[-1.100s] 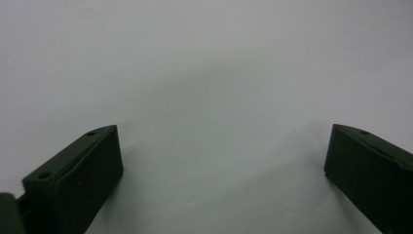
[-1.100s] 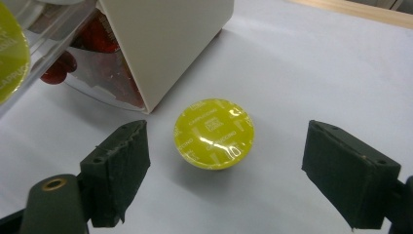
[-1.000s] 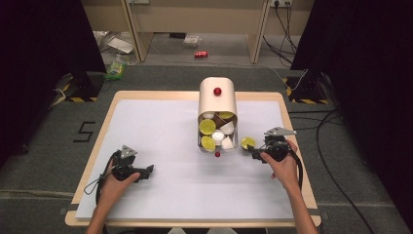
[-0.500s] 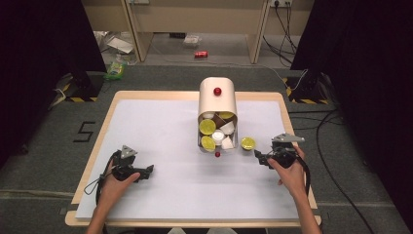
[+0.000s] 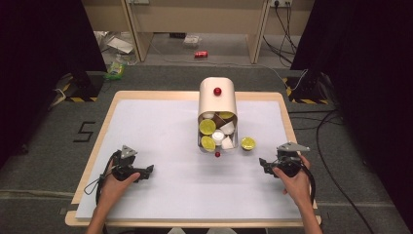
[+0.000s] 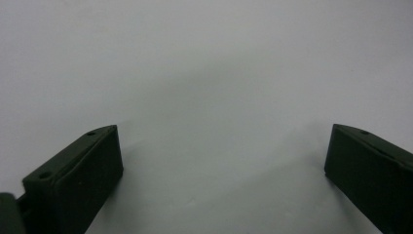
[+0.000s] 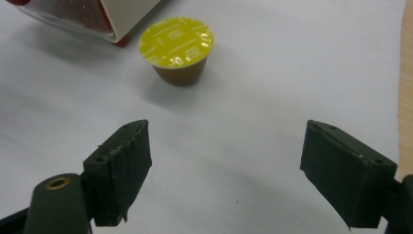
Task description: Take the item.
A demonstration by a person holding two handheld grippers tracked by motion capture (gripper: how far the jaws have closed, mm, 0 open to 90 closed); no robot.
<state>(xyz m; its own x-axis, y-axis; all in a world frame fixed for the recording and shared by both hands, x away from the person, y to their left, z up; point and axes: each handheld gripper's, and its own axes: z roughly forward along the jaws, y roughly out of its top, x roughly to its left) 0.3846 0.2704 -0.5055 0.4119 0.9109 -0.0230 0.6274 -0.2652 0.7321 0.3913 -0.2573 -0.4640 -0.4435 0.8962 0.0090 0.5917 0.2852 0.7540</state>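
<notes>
Right gripper, drawn back with jaws spread and empty, has left the yellow-lidded capsule standing free ahead of them beside the container; left gripper likewise spread.

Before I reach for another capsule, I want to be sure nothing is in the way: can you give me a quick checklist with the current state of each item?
1. Right claw open and empty: ok, jaws stand wide apart.
2. Left claw open and empty: ok, bare white table surface between its jaws.
3. Yellow-lidded capsule set down apart from the right claw, lid up: ok.
4. Dispenser lying on the table with capsules at its open end: ok.
5. Small red ball loose in front of the dispenser mouth: not ok, it may roll.
6. How many capsules remain inside: cannot tell.
</notes>
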